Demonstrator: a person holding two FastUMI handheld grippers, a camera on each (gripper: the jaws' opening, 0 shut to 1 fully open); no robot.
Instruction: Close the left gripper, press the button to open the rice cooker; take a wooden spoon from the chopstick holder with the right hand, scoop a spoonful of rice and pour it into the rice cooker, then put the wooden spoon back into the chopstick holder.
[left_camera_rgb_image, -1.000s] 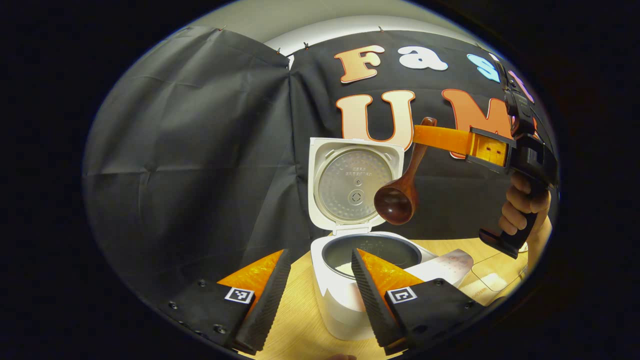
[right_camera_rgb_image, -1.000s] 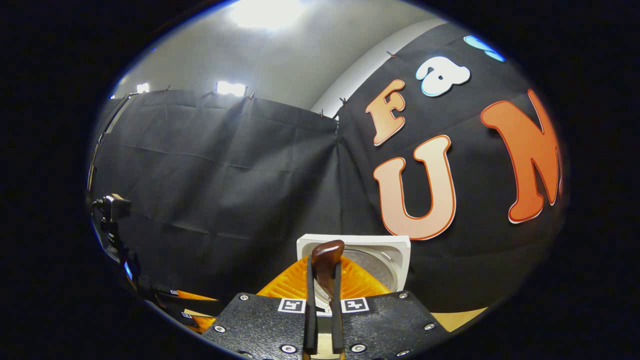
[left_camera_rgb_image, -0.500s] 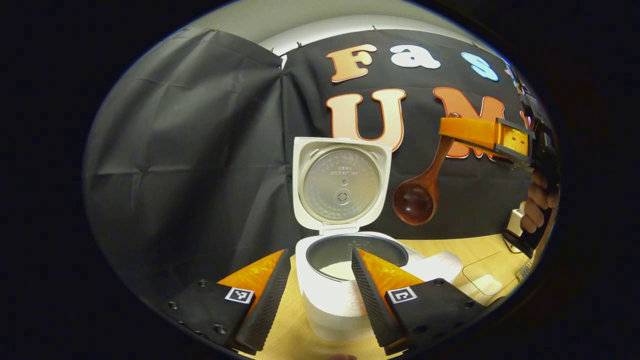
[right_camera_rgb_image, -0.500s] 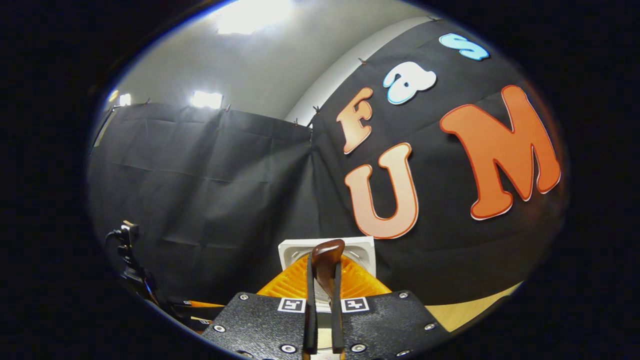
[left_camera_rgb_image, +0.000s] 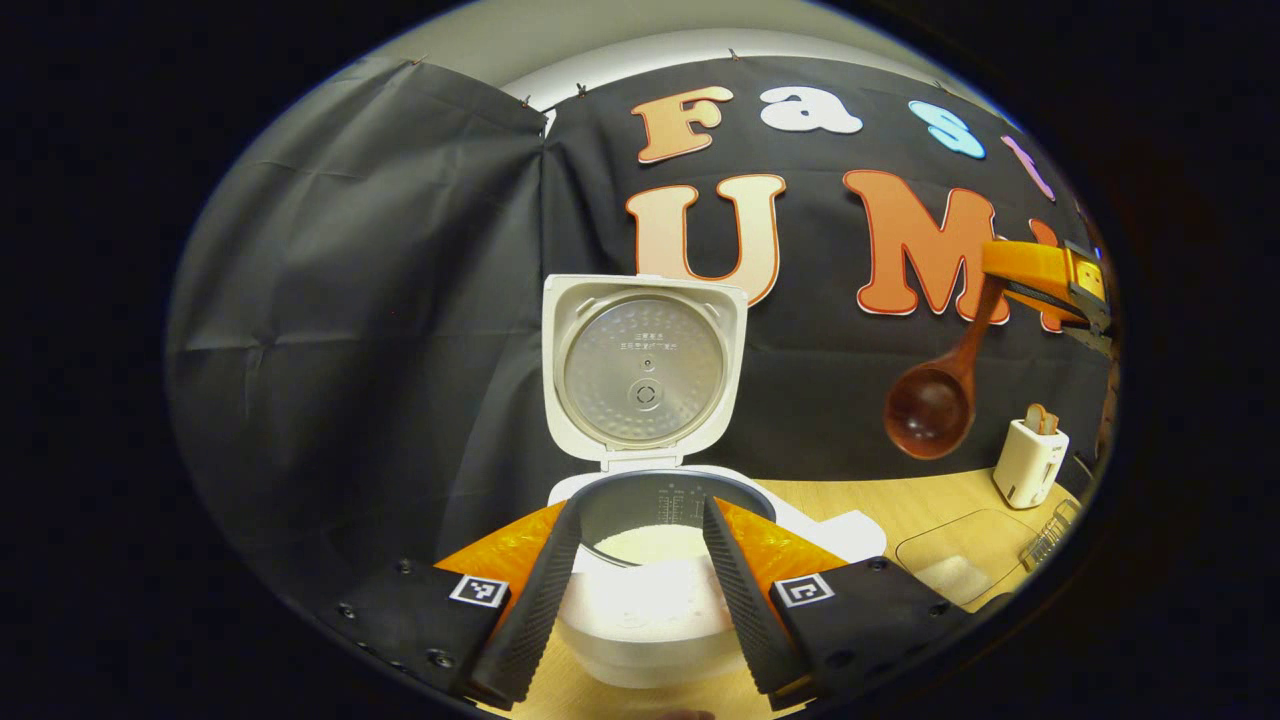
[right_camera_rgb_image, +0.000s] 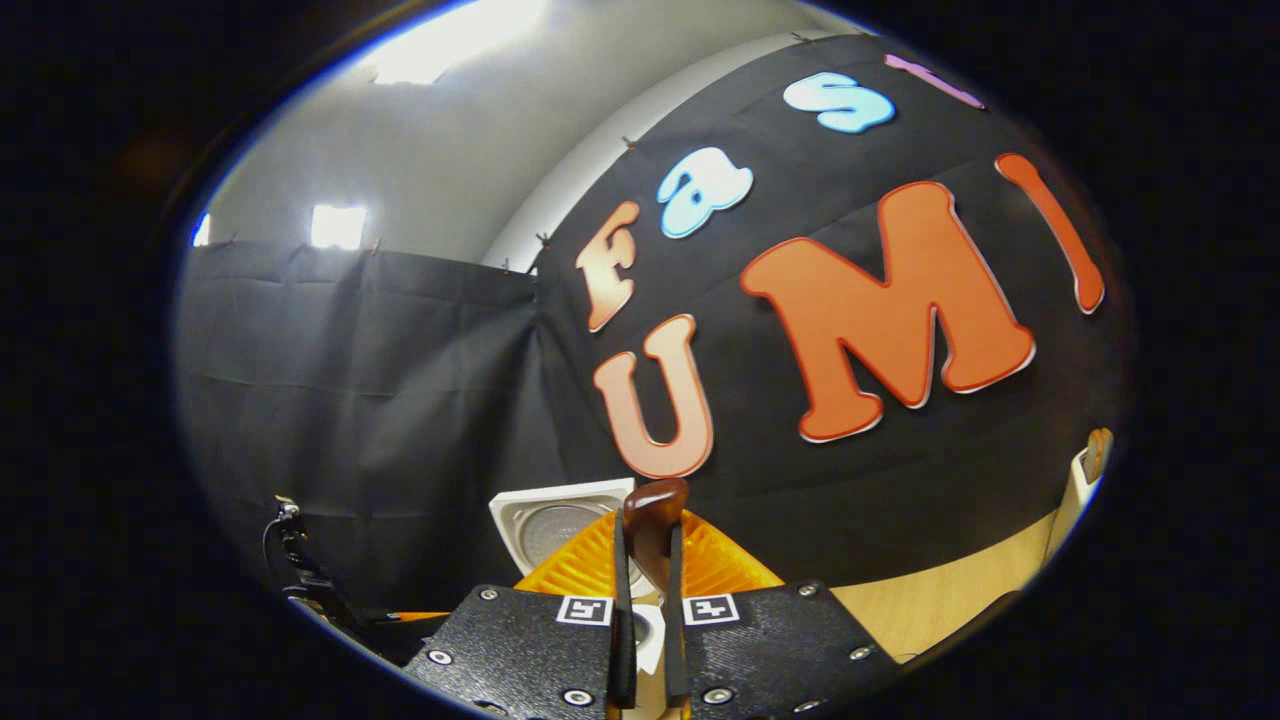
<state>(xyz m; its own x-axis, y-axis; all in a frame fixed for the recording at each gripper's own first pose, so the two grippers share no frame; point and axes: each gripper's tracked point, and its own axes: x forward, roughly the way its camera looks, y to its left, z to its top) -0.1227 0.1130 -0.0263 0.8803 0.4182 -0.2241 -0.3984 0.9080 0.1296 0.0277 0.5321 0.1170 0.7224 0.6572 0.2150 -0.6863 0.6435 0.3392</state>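
We see the rice cooker (left_camera_rgb_image: 640, 600) with its lid (left_camera_rgb_image: 645, 370) upright behind the pot, whose mouth lies open from above. Right of it, the wooden spoon (left_camera_rgb_image: 930, 400) hangs in open air above the worktop (left_camera_rgb_image: 880, 500), where the chopstick holder (left_camera_rgb_image: 1030, 460) and a clear tray (left_camera_rgb_image: 960, 555) stand.

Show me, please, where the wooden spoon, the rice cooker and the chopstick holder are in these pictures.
wooden spoon (left_camera_rgb_image: 928, 412): left gripper view, on its bowl.
rice cooker (left_camera_rgb_image: 645, 367): left gripper view, on the raised lid's inner plate.
chopstick holder (left_camera_rgb_image: 1028, 462): left gripper view, on its front wall.

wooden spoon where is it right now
In the left gripper view the wooden spoon hangs bowl-down at right, held by the right tongs, above the table between the open rice cooker and the holder.
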